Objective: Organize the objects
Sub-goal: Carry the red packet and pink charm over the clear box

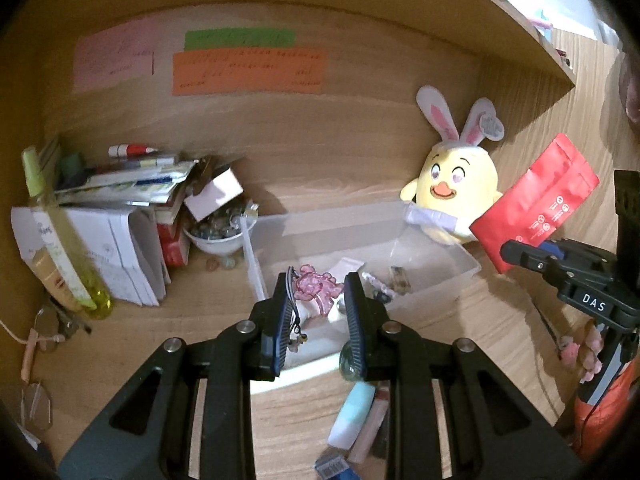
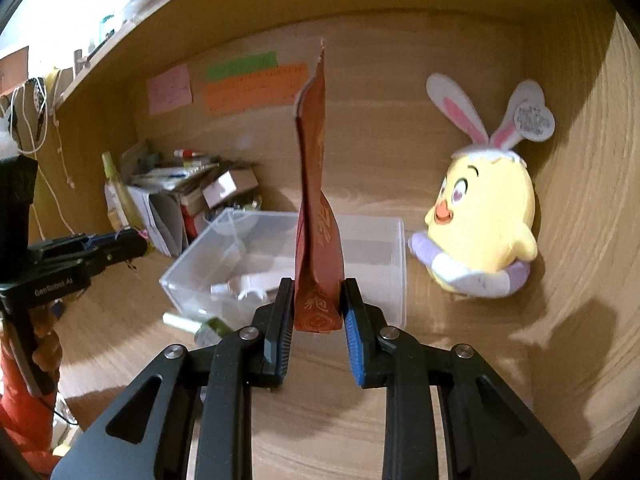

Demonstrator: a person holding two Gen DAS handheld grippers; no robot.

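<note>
My left gripper (image 1: 320,280) is shut on a pink translucent charm (image 1: 310,286) whose dark cord hangs down by the left finger. It hovers over the near end of a clear plastic box (image 1: 328,216) with a few small items inside. My right gripper (image 2: 318,282) is shut on the bottom edge of a red pouch (image 2: 318,220), which stands upright over the same box (image 2: 396,248). In the left wrist view the pouch (image 1: 536,200) and the right gripper (image 1: 510,250) show at the right. The left gripper (image 2: 136,244) shows at the left in the right wrist view.
A yellow chick plush with bunny ears (image 1: 456,184) leans right of the box. Stacked books and papers (image 1: 120,200), a bowl of marbles (image 1: 218,236) and a yellow-green bottle (image 1: 60,240) crowd the left. Small items (image 1: 352,412) lie near the front. A shelf (image 1: 500,20) overhangs.
</note>
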